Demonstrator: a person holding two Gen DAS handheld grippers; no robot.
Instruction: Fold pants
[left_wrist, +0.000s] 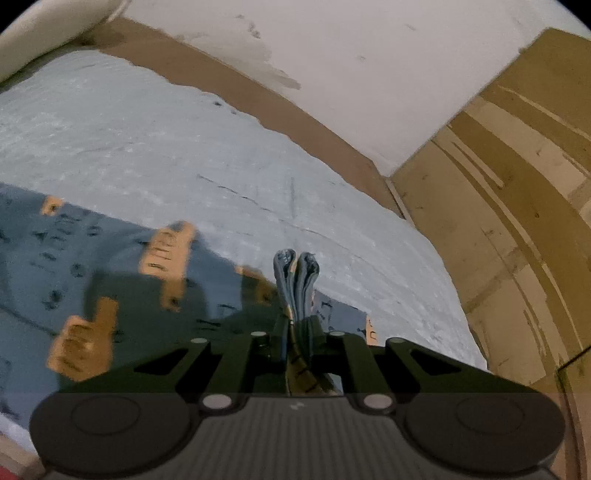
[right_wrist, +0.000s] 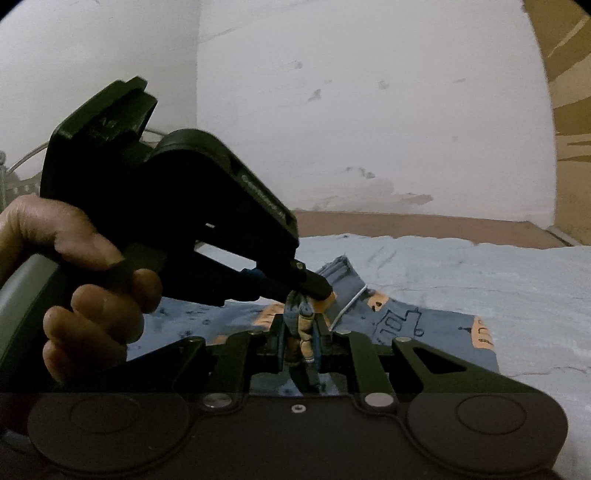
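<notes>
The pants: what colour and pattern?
Blue pants with orange patches and dark doodle print, clearest in the right wrist view.

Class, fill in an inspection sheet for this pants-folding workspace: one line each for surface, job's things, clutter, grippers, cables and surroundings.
Surface: light blue textured cover, wrinkled, on a brown base.
Job's things: blue pants with orange patches and dark drawings, lying partly flat, edges lifted.
Clutter: nothing seen.
Grippers: left hand-held gripper shut on a bunched fold of the pants; right hand-held gripper shut on another fold; the two tips nearly meet; a hand holds the left one.
Cables: nothing seen.
Surroundings: white marked wall; cardboard at the right.
</notes>
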